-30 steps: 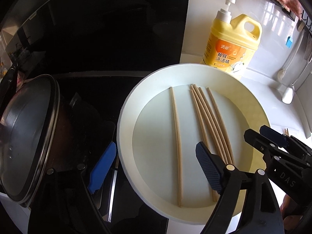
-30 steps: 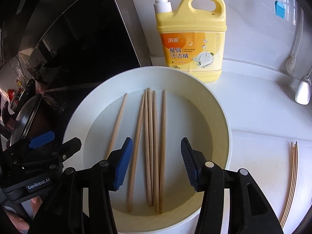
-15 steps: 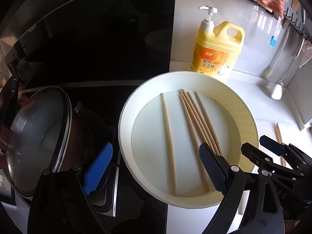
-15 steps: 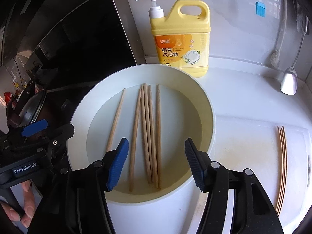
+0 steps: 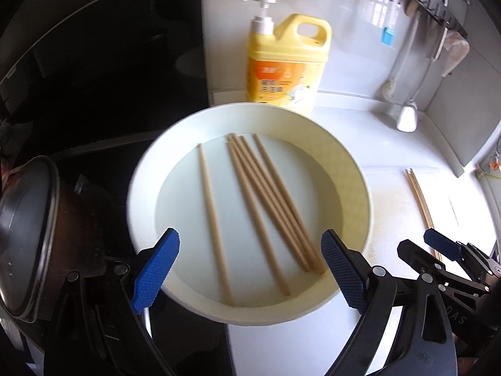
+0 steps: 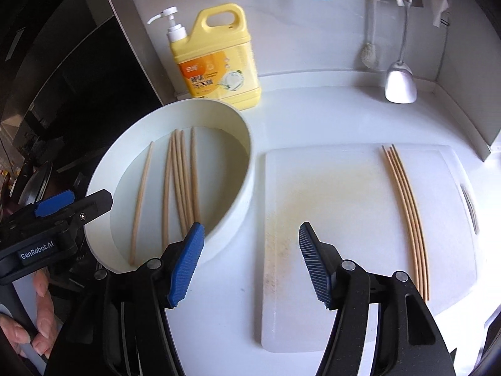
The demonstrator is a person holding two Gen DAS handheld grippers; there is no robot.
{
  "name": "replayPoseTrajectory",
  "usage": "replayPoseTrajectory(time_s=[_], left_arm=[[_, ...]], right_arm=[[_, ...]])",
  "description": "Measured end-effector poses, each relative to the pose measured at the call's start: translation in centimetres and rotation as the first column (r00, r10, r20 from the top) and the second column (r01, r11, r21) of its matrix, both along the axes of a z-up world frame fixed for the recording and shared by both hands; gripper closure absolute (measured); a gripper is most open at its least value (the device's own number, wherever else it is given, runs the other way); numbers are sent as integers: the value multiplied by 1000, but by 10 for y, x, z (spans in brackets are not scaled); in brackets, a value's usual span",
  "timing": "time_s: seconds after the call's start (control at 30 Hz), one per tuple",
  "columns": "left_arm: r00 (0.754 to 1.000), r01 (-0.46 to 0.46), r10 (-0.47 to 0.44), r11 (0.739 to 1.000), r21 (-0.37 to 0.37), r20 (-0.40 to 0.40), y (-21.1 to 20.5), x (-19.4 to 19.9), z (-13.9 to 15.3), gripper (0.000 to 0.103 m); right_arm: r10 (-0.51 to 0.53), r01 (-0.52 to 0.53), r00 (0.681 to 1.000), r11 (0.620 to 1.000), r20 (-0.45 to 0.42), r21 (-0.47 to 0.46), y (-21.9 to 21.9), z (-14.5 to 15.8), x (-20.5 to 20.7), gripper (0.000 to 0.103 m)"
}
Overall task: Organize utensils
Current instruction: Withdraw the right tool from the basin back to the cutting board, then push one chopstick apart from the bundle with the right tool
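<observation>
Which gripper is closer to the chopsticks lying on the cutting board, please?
Right. The right gripper hangs open over the cutting board, the chopsticks lying just to its right. The left gripper hangs open over the white basin, farther from them.

A home kitchen: dish soap bottle (image 6: 216, 59), stove pot (image 5: 28, 238), cutting board (image 6: 344, 206).

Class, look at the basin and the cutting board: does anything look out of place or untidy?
Yes. In the white basin, one chopstick lies apart from the other four, which fan out unevenly. The four chopsticks on the cutting board lie neatly side by side. The board also shows a yellowish stain.
</observation>
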State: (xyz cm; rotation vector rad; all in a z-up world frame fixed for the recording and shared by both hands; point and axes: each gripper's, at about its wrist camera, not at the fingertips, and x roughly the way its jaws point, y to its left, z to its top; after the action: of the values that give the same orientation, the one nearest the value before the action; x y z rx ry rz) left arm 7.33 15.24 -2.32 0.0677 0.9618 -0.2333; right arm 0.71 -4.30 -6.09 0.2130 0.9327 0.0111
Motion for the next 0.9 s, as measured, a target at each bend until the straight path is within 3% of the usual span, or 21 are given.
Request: replayPoseTrajectory(time_s=[0.43,0.6,0.9], left_arm=[[995,99,-99,995,-18,14,-112,-43,1,13],[999,41,-42,999,-35,-15,-155,-69,-1,12],[998,-64,64,997,32,-15,-213,-110,-15,9]], right_arm=[[-139,139,990,990,22,13,-121,-4,-63,40],[-116,116,993,993,35,11,-175,-5,-87,39],[-23,22,999,999,26,45,-243,-23,-99,38]])
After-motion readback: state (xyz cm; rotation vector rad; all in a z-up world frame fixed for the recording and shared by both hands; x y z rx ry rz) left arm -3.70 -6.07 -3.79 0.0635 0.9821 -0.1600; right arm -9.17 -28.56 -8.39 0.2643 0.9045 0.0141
